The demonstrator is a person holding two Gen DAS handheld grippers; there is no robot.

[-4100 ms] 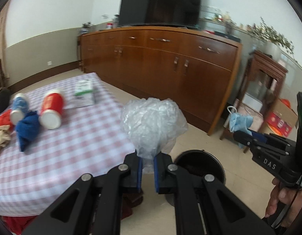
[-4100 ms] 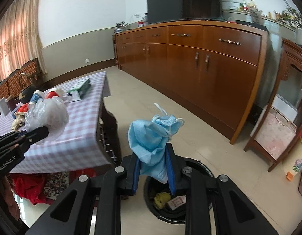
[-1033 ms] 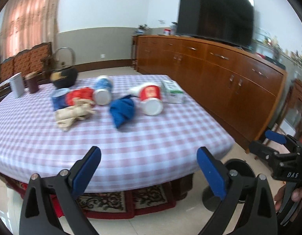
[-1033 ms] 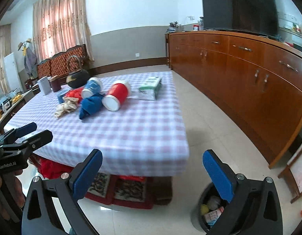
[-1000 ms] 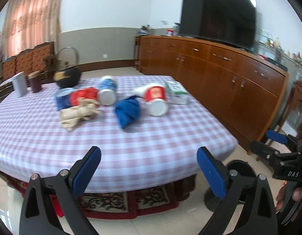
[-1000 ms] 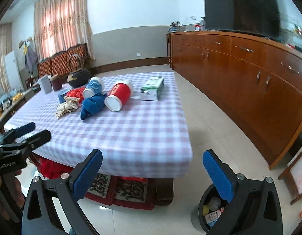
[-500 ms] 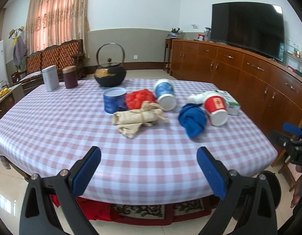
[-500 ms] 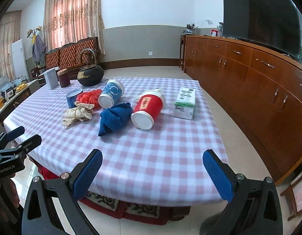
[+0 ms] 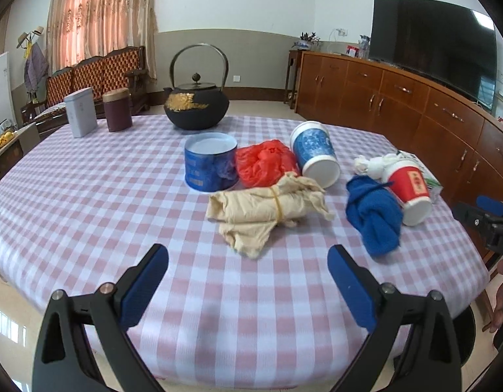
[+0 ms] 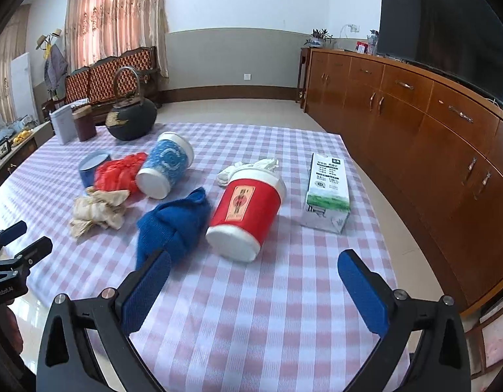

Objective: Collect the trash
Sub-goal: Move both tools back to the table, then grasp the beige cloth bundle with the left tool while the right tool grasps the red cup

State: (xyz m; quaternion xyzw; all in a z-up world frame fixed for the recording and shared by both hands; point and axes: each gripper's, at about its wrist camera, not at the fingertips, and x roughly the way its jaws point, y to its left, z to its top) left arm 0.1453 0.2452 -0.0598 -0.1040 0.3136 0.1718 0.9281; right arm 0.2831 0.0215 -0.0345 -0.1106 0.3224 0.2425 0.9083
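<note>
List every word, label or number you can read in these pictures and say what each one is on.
"DA", cut off by the frame edge: on the right tool, seen from the left wrist.
"GenRobot.AI", small and only roughly readable: on the left tool, seen from the right wrist.
Printed text on the white and green carton: too small to read.
Gold label on the red cup: characters too blurred to read.
Markings on the blue tin: unreadable.

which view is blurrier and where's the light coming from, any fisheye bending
Right wrist view: softer, with motion smear on the blue cloth and nearby checks of the tablecloth. Left wrist view: crisp, the tan bundle reads sharply. Both views: daylight glows through the curtains at upper left, and the sideboard bows with fisheye distortion under dark corner vignetting.
</note>
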